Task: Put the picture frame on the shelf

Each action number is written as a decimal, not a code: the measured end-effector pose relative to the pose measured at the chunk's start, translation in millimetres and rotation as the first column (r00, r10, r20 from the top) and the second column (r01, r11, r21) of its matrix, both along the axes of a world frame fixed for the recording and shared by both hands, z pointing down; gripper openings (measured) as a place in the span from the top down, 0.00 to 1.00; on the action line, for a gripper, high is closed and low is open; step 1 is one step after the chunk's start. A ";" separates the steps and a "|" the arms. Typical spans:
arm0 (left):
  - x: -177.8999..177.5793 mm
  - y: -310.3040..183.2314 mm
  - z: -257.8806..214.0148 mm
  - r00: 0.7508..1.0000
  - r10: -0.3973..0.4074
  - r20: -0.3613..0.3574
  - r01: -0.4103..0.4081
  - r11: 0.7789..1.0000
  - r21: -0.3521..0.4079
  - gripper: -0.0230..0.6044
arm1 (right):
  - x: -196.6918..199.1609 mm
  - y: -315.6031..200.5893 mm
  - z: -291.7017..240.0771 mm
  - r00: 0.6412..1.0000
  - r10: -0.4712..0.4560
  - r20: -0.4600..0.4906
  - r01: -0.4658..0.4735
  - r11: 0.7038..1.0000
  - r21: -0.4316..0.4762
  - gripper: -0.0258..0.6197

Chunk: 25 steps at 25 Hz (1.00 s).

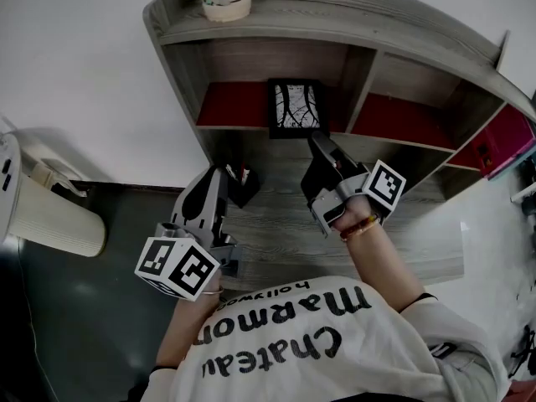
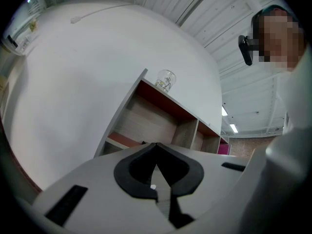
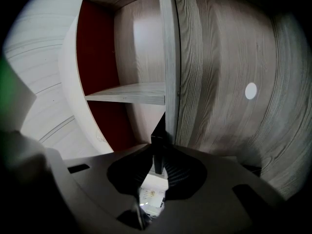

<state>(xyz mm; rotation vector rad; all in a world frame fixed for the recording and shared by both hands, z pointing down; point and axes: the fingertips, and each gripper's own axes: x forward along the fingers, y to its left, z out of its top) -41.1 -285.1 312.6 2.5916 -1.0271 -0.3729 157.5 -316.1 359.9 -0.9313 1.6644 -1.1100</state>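
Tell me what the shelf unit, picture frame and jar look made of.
Shelf unit: matte grey board with visible grain, wood or laminate. Picture frame: smooth black border, plastic or painted wood, unclear. Jar: probably glass, see-through with bright glints.

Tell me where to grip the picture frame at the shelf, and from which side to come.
Take the picture frame by its lower right corner, coming from the open front of the shelf, with the jaws across its thin thickness. It stands upright with a divider close beside it, so only the front looks free. The right gripper holds it just so.
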 end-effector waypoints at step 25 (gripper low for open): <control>-18.7 9.6 -8.5 1.000 -0.010 -0.015 0.010 1.000 0.028 0.94 | 5.1 0.7 -3.5 0.995 0.045 -0.093 -0.047 0.999 -0.024 0.74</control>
